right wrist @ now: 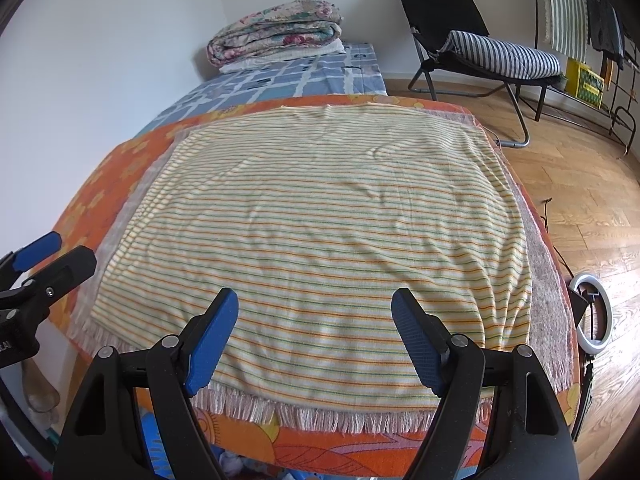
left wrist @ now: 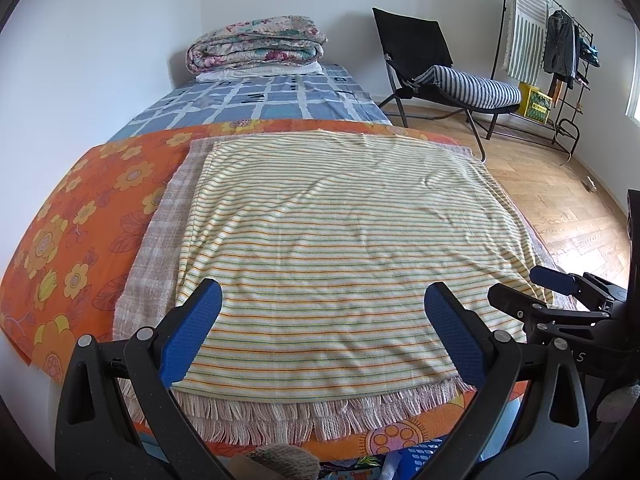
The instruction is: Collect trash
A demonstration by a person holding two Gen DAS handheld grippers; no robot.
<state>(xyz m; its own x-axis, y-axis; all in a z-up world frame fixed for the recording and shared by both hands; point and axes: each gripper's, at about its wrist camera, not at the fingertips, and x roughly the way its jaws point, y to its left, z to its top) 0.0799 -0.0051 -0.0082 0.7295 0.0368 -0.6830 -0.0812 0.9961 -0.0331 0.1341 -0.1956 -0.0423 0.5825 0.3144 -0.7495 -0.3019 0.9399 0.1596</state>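
Blanket [left wrist: 332, 240] lay ahead of the left gripper [left wrist: 320, 332], whose fingers gaped wide on nothing; no trash showed. From the right wrist, the right gripper [right wrist: 316, 336] also gaped empty (trash again unseen). A blind grab might snag the fringe [right wrist: 320, 416].

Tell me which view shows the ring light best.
The right wrist view: the ring light shows on the floor by the bed's right corner, its far rim hidden. The left wrist view doesn't show it.
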